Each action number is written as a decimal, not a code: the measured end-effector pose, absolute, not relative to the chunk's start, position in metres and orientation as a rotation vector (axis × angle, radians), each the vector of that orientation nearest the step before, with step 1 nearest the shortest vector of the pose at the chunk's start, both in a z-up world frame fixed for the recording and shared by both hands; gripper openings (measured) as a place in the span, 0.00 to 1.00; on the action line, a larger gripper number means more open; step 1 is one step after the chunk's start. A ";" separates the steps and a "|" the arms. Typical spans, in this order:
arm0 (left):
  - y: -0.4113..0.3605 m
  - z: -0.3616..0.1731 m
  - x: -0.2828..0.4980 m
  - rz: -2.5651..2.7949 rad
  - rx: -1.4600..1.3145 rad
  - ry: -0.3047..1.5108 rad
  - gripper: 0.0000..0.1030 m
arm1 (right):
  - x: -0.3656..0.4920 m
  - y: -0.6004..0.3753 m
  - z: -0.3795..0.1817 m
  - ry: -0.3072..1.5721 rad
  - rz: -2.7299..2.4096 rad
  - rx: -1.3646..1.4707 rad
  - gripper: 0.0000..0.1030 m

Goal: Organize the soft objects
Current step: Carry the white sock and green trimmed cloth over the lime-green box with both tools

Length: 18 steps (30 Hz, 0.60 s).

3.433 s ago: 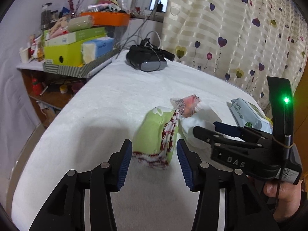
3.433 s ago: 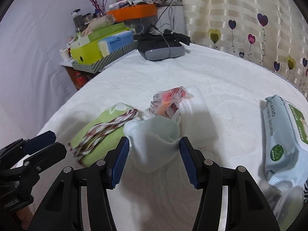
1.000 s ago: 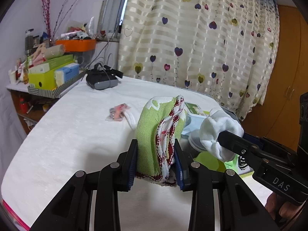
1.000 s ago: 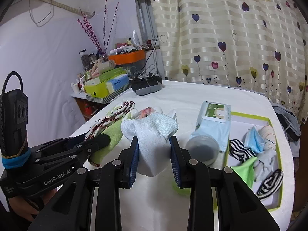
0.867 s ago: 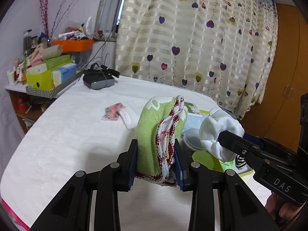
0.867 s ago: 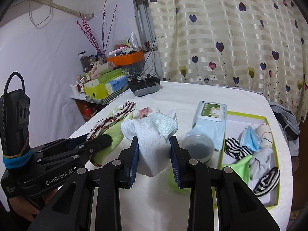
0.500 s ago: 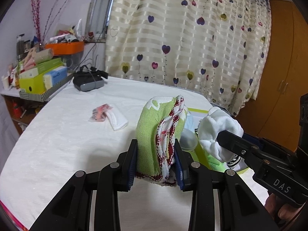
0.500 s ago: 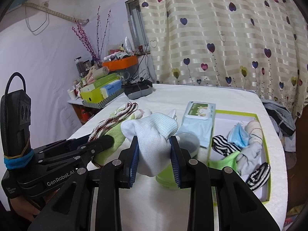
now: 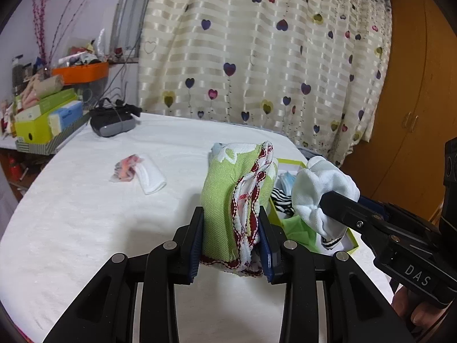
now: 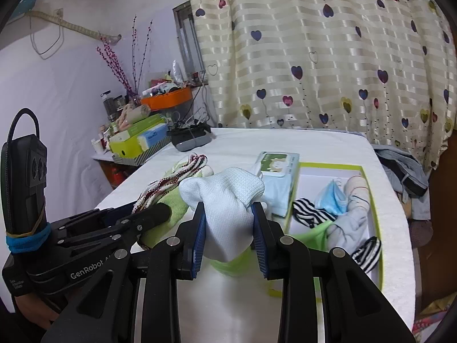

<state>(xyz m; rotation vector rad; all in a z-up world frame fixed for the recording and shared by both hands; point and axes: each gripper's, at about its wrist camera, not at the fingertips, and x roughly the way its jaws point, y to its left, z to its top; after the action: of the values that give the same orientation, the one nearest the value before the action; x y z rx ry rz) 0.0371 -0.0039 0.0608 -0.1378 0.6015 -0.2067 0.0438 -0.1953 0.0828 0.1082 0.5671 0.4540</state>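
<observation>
While I look through the left wrist camera, I see my left gripper (image 9: pixel 231 240) low in the middle of the frame. Its two blue pads pinch a folded green knit cloth with a red and white wavy trim (image 9: pixel 237 200). The cloth stands up between the pads, lifted off the white bed cover (image 9: pixel 85 214).

At the right of that frame my right gripper (image 9: pixel 322 200) comes in from the lower right corner. It pinches a bunched white knit sock (image 9: pixel 320 188). A hand (image 9: pixel 414 308) shows under it at the lower right edge.

Through the right wrist camera, the white sock (image 10: pixel 225 200) sits in the middle of the frame, squeezed between the two blue pads of the right gripper (image 10: pixel 227 234). The left gripper (image 10: pixel 160 214) reaches in from the lower left, with the green cloth (image 10: pixel 174 197) just beside the sock.

At the right of this frame lies an open flat box with a green rim (image 10: pixel 377 228). Inside it I see striped socks (image 10: pixel 311 211), a blue face mask (image 10: pixel 334 197) and more soft things. A pale blue pack of wet wipes (image 10: pixel 278 171) lies just left of the box.

In the left wrist view, a small white sock (image 9: pixel 150 175) lies by a pink plastic packet (image 9: pixel 125 168) at the middle left.
</observation>
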 end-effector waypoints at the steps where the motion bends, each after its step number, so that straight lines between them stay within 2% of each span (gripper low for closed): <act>1: -0.006 0.061 0.038 -0.212 -0.137 0.603 0.32 | 0.044 -0.198 0.083 0.566 0.449 0.109 0.31; 18: -0.061 0.056 0.046 -0.337 -0.102 0.627 0.32 | 0.040 -0.250 0.079 0.570 0.324 0.135 0.31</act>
<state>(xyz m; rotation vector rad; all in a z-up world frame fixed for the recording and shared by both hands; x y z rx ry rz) 0.0459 -0.0609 0.0555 -0.1024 0.6267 -0.3367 0.0398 -0.2498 0.0795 0.1352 0.5697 0.3244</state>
